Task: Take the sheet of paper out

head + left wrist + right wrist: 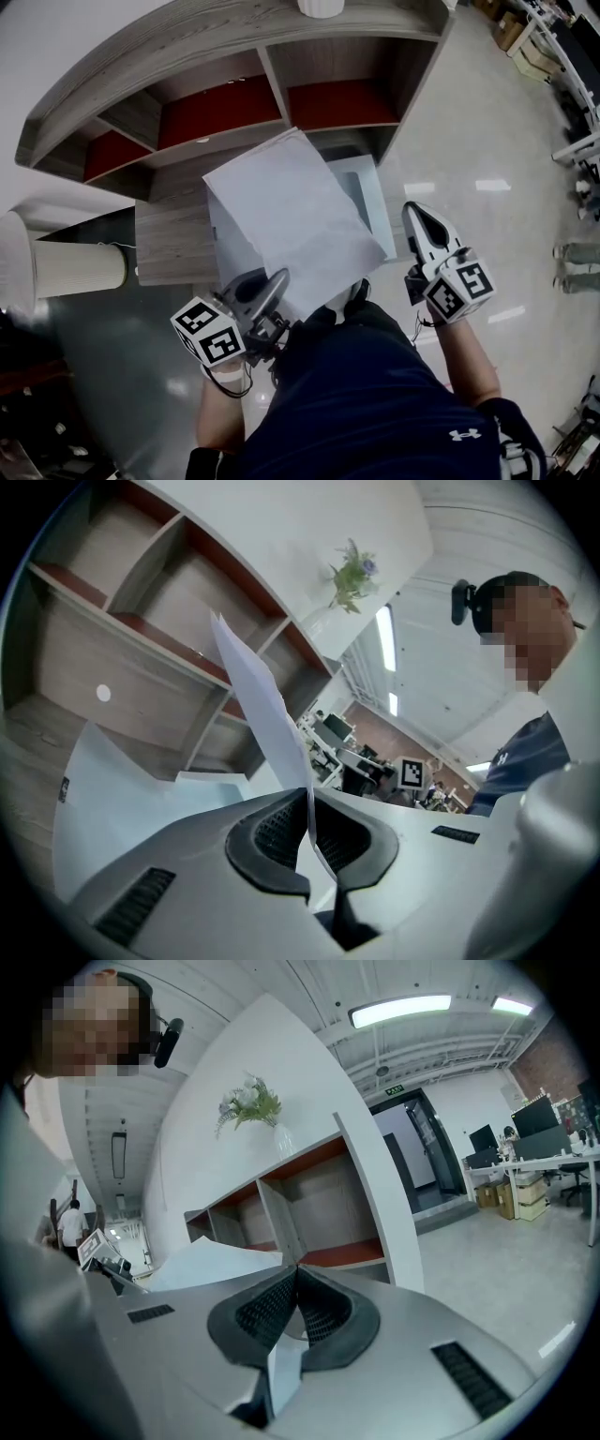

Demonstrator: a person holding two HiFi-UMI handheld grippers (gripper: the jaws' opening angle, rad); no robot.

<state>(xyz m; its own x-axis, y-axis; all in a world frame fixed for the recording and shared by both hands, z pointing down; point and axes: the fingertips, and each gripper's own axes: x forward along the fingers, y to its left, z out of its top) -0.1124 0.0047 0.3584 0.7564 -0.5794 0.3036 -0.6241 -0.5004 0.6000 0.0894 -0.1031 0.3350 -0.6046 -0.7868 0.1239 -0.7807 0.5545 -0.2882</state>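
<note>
A white sheet of paper [291, 220] is lifted at a slant above the white printer [373, 202]. My left gripper [279, 278] is shut on the sheet's near lower corner. In the left gripper view the paper [255, 700] rises edge-on from between the dark pads [272, 832], with the printer's top [112, 789] below it. To the right of the printer, my right gripper [413, 214] is raised, clear of the sheet. Its jaws are shut with nothing between them [296, 1269]. The paper [202, 1262] shows to its left.
A curved wooden shelf unit [234, 103] with red compartments stands behind the printer, with a white vase [322, 7] on top. A white pleated cylinder [70, 267] lies at the left. Someone's feet [577, 253] and desks are at the far right on the glossy floor.
</note>
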